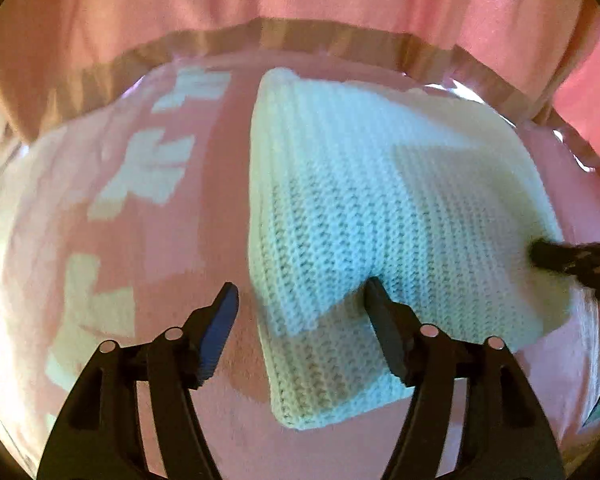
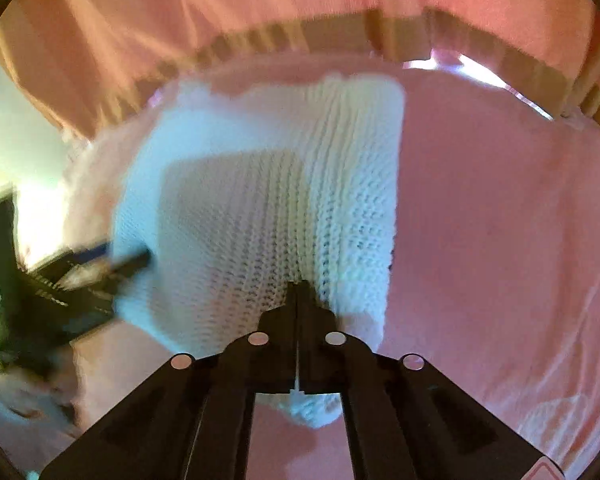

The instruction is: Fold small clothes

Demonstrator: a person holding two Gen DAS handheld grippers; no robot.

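Knitwear lies lengthwise away from left claw.

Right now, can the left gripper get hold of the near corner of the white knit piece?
Probably yes. The left gripper is open and straddles the edge of the white knit piece, nothing lying between. The right gripper is shut at the other side, clear of it.

White knit garment, folded, flat on pink cloth

no readable text, labels or signs
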